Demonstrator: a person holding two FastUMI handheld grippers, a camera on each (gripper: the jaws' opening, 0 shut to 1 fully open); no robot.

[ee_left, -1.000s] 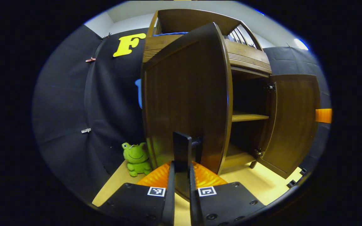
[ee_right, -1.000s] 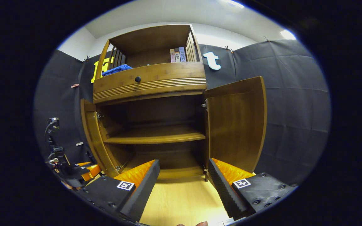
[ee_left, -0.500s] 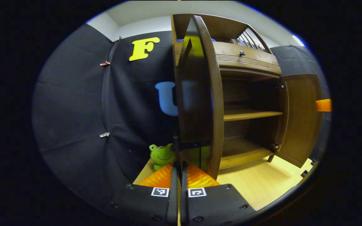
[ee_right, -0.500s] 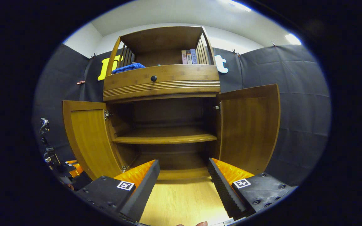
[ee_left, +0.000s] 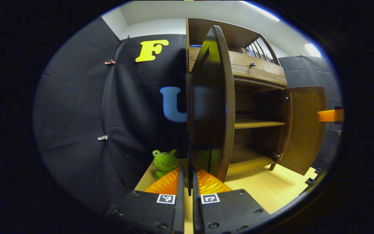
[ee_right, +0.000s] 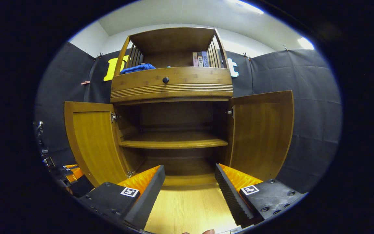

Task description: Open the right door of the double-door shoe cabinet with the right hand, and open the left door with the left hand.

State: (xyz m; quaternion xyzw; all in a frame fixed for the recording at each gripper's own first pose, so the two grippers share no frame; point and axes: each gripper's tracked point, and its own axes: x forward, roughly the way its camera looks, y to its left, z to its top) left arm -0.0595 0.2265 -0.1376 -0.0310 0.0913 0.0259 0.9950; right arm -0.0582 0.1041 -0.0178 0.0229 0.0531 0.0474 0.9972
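The wooden shoe cabinet [ee_right: 174, 85] stands with both doors swung out. In the right gripper view the left door [ee_right: 93, 146] and the right door [ee_right: 261, 133] flank the dark interior and its shelf [ee_right: 174, 143]. My right gripper [ee_right: 190, 172] is open in front of the cabinet, holding nothing. In the left gripper view the left door [ee_left: 210, 107] is nearly edge-on. My left gripper [ee_left: 188, 170] is shut on that door's thin dark handle [ee_left: 190, 156] at its lower outer face. The left gripper [ee_right: 71, 175] also shows low beside the left door.
A green frog toy [ee_left: 165, 161] sits on the light wooden floor [ee_left: 271, 191] left of the cabinet, close to the left door. A drawer with a knob [ee_right: 165, 79], a blue cloth [ee_right: 138, 67] and books [ee_right: 200, 59] are up top. Black cloth walls surround.
The left door has swung much wider, pulled outward by my left gripper, which stays on the handle. The right gripper stays open and has drifted a little; the right door has not moved.
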